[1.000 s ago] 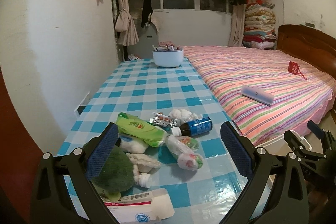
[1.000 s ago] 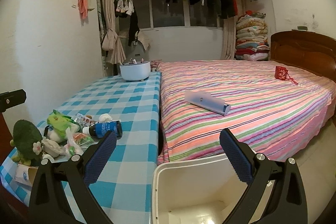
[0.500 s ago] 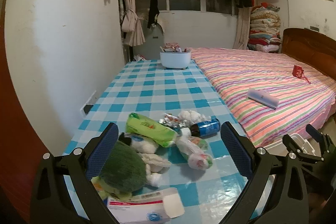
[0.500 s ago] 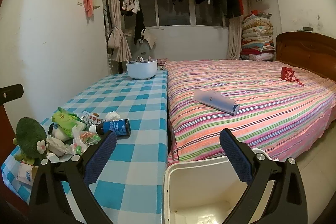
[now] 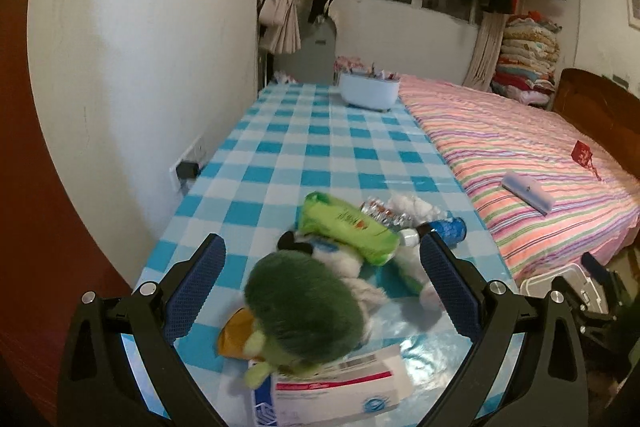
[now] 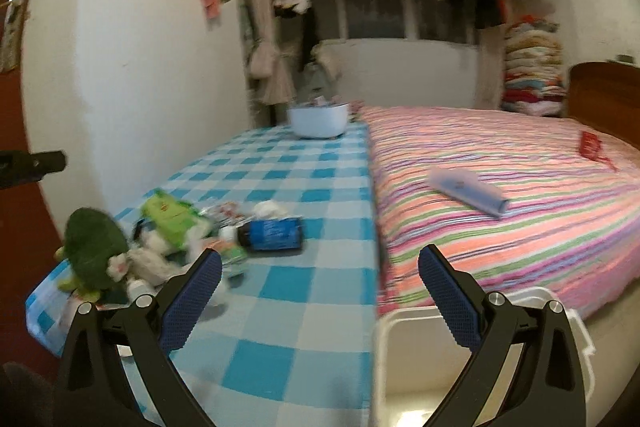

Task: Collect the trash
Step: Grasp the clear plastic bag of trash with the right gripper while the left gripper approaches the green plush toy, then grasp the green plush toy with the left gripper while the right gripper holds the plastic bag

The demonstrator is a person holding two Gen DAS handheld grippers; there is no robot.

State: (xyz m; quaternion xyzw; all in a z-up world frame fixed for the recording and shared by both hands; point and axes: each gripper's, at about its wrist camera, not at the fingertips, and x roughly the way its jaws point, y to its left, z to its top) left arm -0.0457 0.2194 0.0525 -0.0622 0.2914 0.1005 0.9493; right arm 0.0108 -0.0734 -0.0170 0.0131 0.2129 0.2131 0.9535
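A pile of trash lies at the near end of the blue checked table (image 5: pixel 320 147): a green wipes pack (image 5: pixel 348 225), a dark bottle with a blue label (image 6: pixel 272 234), foil blister packs (image 5: pixel 380 211), crumpled tissue (image 5: pixel 412 205) and a white box (image 5: pixel 332 389). A green plush toy (image 5: pixel 304 311) sits among them. My left gripper (image 5: pixel 320 279) is open just above the plush. My right gripper (image 6: pixel 320 287) is open over the table's right edge, beside the white bin (image 6: pixel 472 347).
A white basin (image 5: pixel 370 93) with small items stands at the table's far end. The striped bed (image 6: pixel 500 179) runs along the right, with a flat pouch (image 6: pixel 468 191) on it. A wall socket (image 5: pixel 188 169) is on the left wall.
My left gripper has moved down and forward over the plush and the trash. My right gripper has swung left toward the table; the view is blurred by motion.
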